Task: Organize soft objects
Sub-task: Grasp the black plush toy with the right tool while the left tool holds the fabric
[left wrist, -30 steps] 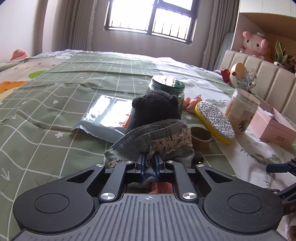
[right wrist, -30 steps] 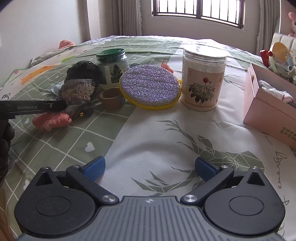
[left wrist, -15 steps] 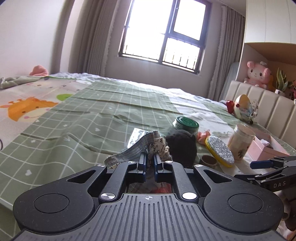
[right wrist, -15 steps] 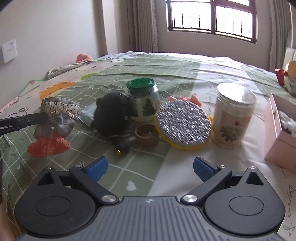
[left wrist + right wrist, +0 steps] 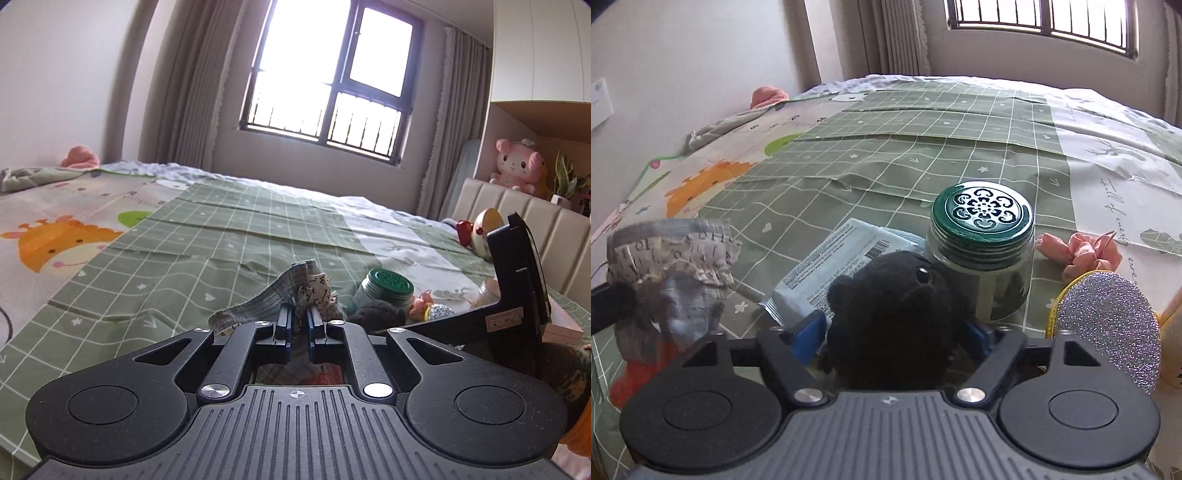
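Observation:
My left gripper (image 5: 299, 317) is shut on a small patchwork cloth garment (image 5: 295, 291), grey plaid with printed cream fabric, held above the bed; it also shows at the left of the right wrist view (image 5: 672, 266) with an orange piece hanging below. A black plush toy (image 5: 897, 314) lies on the bedspread between the blue fingers of my right gripper (image 5: 897, 332), which close around its sides. The plush shows small in the left wrist view (image 5: 376, 314).
A green-lidded glass jar (image 5: 982, 251) stands just behind the plush. A silver-white packet (image 5: 831, 266) lies to its left, a glittery round pad (image 5: 1108, 325) and pink scrunchie (image 5: 1078, 251) to the right. A pink box (image 5: 561, 325) lies near the headboard (image 5: 517, 221).
The left gripper lifted the cloth garment clear of the plush and further up. The right gripper moved forward from open space and now brackets the black plush.

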